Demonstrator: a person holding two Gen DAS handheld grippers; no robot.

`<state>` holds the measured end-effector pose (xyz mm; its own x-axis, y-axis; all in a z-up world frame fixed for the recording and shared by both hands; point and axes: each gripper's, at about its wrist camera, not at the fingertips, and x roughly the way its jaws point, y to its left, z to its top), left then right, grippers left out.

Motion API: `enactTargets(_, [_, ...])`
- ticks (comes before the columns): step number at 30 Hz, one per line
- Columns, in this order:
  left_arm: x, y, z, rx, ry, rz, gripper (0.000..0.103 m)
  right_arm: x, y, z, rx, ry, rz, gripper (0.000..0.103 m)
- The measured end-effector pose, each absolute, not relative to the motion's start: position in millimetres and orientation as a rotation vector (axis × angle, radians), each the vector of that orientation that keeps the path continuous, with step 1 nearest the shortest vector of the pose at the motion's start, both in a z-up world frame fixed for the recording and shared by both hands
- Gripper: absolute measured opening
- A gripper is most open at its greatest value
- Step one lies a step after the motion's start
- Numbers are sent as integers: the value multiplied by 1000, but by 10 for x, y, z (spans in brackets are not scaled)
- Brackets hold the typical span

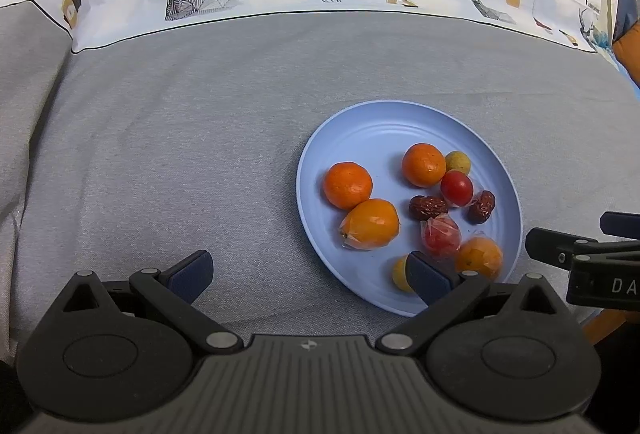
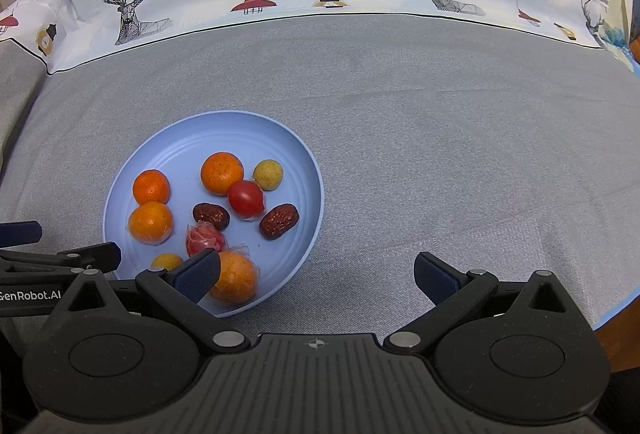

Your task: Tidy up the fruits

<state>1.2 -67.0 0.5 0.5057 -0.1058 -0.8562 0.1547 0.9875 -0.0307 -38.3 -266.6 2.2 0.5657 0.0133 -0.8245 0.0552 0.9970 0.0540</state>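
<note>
Smooth matt plastic plate, on rough woven grey cloth, crinkly clear film round some fruit on the plate

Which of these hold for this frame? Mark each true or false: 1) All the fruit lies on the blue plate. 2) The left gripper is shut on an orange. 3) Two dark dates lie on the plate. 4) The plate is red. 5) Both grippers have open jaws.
1) True: every fruit sits on the blue plate; none shows on the grey cloth.
2) False: the left gripper is open and empty.
3) True: one date and another date flank the red tomato.
4) False: it is light blue.
5) True: the right gripper is also open and holds nothing.
</note>
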Motion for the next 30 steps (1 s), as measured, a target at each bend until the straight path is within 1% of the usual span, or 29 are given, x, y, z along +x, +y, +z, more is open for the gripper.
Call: enactTargets(30, [-12,-710,21,74,1003,-185,102,-385,-2666,10,78,968,-24,102])
